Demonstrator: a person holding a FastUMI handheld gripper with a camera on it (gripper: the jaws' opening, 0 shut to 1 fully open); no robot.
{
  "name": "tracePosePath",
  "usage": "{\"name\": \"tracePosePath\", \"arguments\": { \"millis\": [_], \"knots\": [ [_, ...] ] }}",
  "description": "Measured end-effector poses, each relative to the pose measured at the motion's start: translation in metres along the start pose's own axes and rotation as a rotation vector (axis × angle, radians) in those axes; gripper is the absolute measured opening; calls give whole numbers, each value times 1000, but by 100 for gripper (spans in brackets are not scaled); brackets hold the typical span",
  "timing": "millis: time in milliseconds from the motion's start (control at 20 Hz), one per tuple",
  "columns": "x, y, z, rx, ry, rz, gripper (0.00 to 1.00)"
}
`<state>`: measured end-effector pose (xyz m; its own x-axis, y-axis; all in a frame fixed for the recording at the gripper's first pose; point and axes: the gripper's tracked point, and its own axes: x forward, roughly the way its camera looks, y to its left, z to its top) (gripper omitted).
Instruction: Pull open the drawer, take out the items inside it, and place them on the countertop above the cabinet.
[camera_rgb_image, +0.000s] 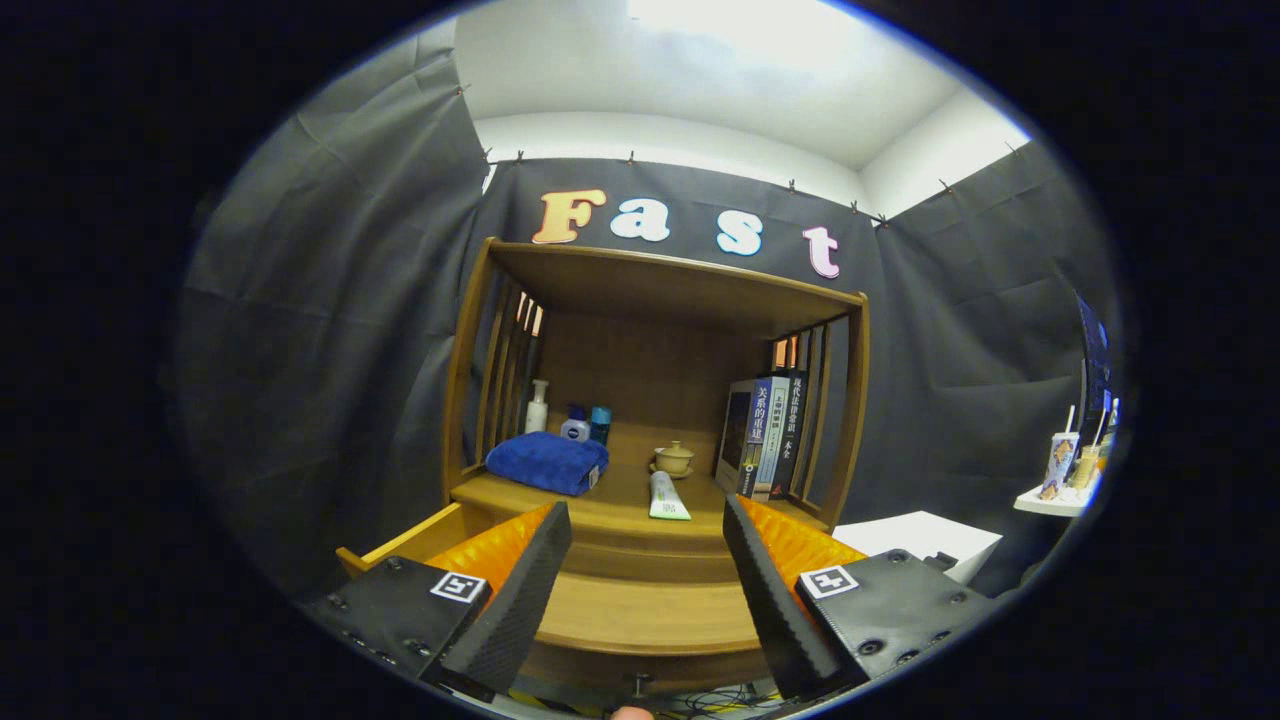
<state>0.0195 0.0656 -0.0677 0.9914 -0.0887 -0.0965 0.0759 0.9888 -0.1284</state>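
Note:
The wooden cabinet's drawer (645, 610) stands pulled out toward me, its front knob (638, 684) low between my fingers. The part of the drawer floor that shows is bare wood. My gripper (647, 510) is open above the drawer, with nothing between its fingers, and its tips reach about the front edge of the countertop (620, 515). On the countertop, just beyond the tips, lies a white and green tube (668, 497). A folded blue towel (547, 462) rests to the left of it.
Behind the towel stand a white pump bottle (537, 406) and two small blue containers (586, 425). A small lidded cup (674, 459) sits mid-counter and upright books (765, 435) fill the right side. The hutch roof (660, 285) hangs over the countertop. A white table (920, 535) stands at the right.

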Motion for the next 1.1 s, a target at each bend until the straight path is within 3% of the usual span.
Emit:
{"name": "tracePosePath", "arguments": {
  "millis": [250, 600, 1100],
  "knots": [
    [-25, -3, -47, 54, 24, 36, 98],
    [-32, -15, -112, 86, 113, 15, 98],
    [-15, -12, -172, 138, 217, 42, 99]
  ]
}}
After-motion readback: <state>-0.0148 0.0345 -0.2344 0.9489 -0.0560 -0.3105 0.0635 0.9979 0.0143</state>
